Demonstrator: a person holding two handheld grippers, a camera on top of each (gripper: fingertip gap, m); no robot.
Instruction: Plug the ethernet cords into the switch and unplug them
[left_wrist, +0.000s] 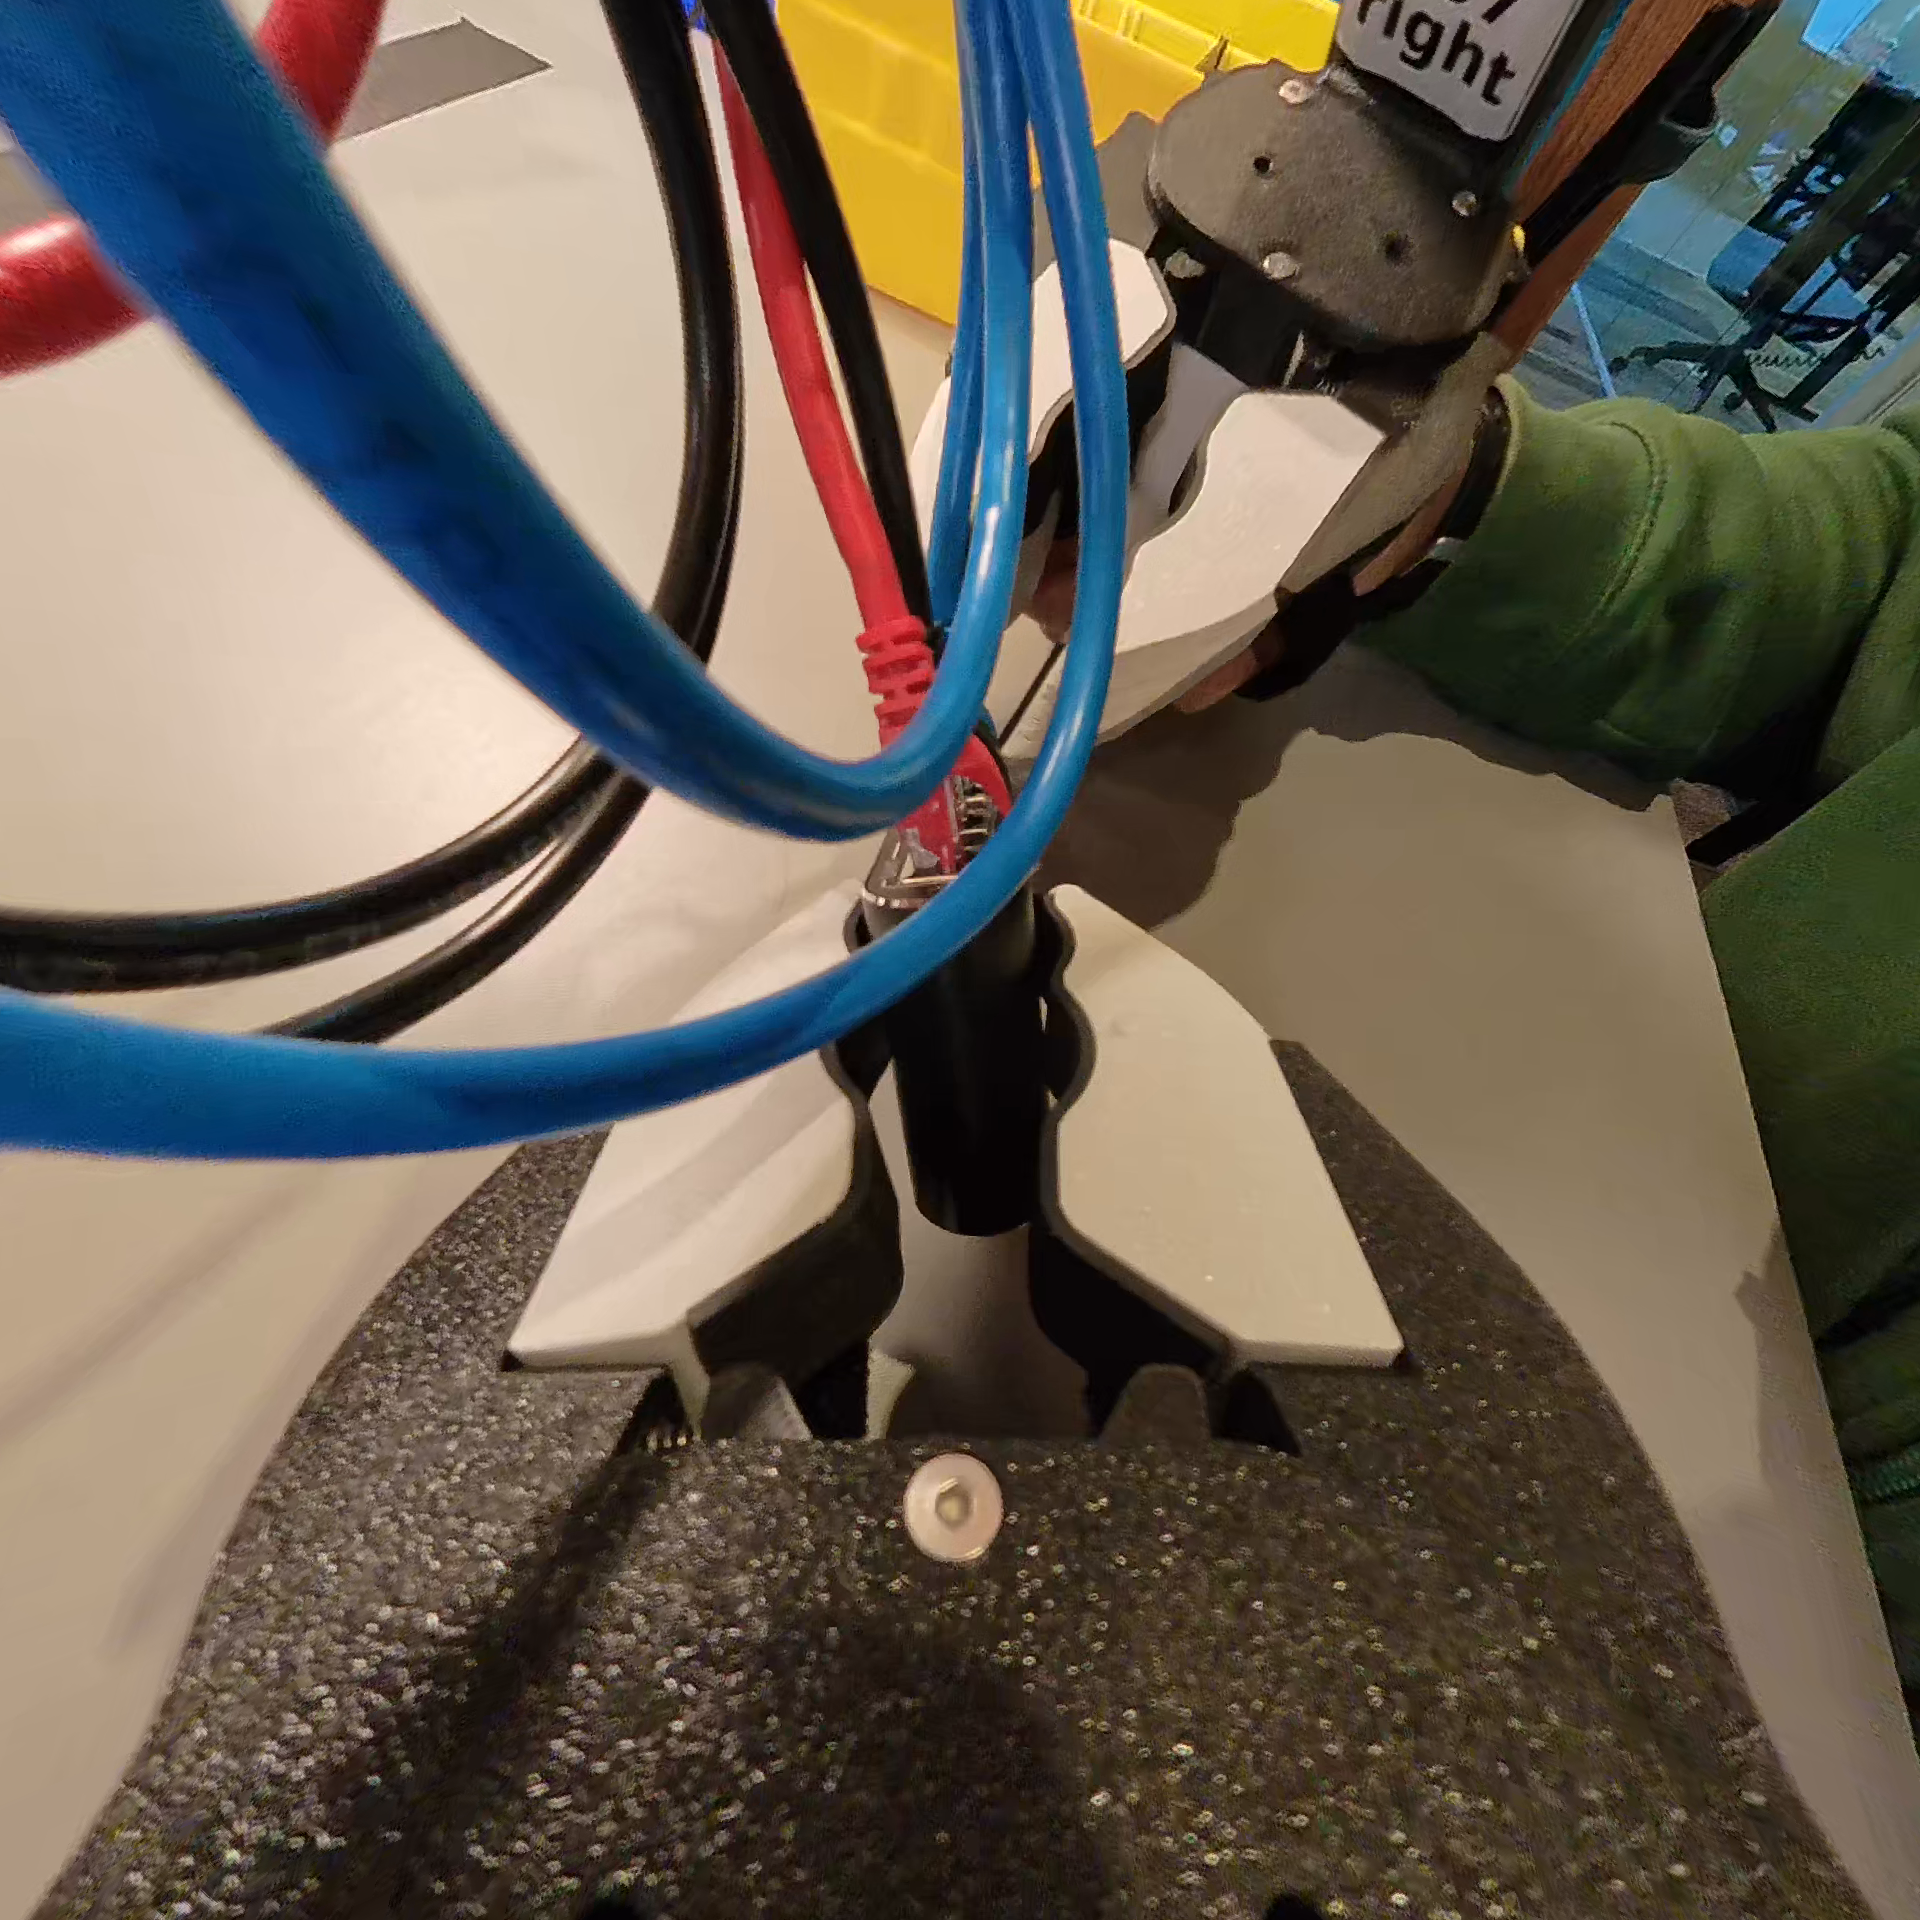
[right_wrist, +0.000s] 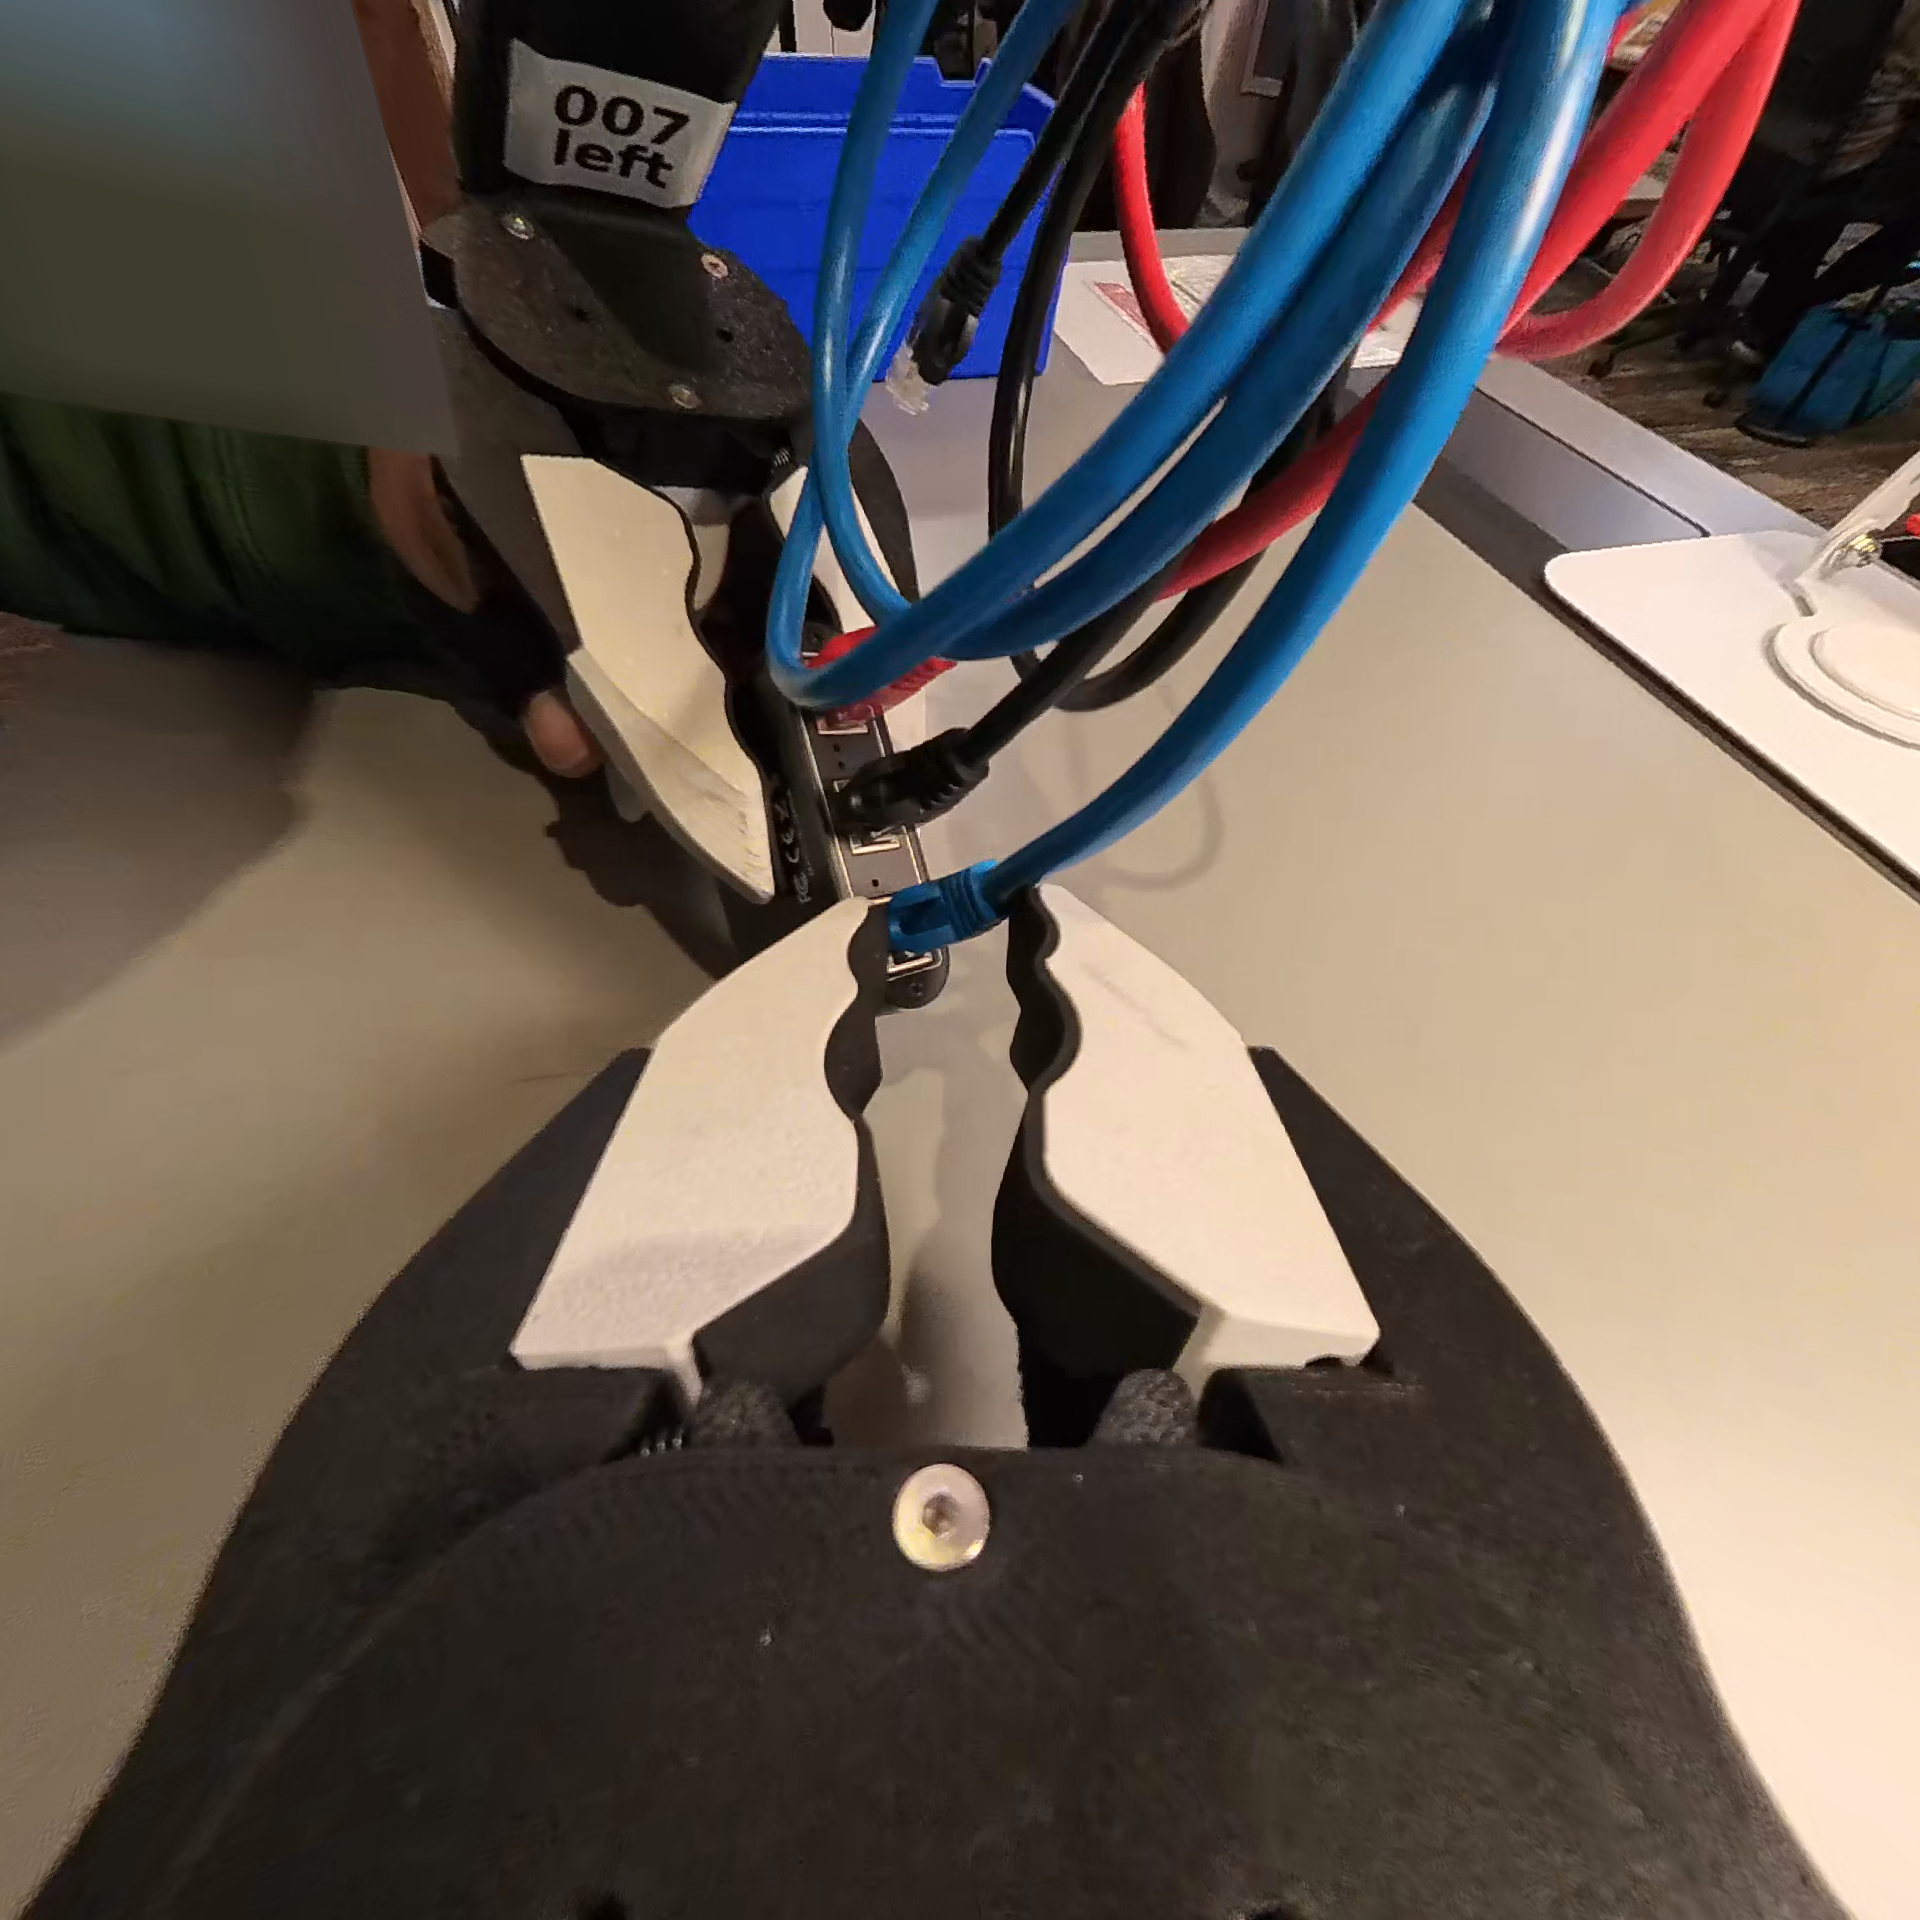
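Note:
My left gripper (left_wrist: 956, 914) is shut on the black switch (left_wrist: 966, 1081), which stands on edge between its fingers. The switch also shows in the right wrist view (right_wrist: 868, 831), with its ports facing right. A red plug (right_wrist: 878, 686), a black plug (right_wrist: 909, 779) and a blue plug (right_wrist: 940, 914) sit in its ports. My right gripper (right_wrist: 945, 909) is closed around the blue plug at the switch's near end. It also shows in the left wrist view (left_wrist: 1039, 644). Blue cords (left_wrist: 436, 499), red and black cords loop above. A loose black plug (right_wrist: 945, 312) hangs free.
A yellow bin (left_wrist: 914, 135) and a blue bin (right_wrist: 790, 208) stand at the back of the grey table (right_wrist: 1351, 935). A white mat (right_wrist: 1683, 623) lies at the right. A green sleeve (left_wrist: 1662, 582) comes in from the right. Hanging cords crowd the space above the switch. The grippers are tip to tip, or close to it.

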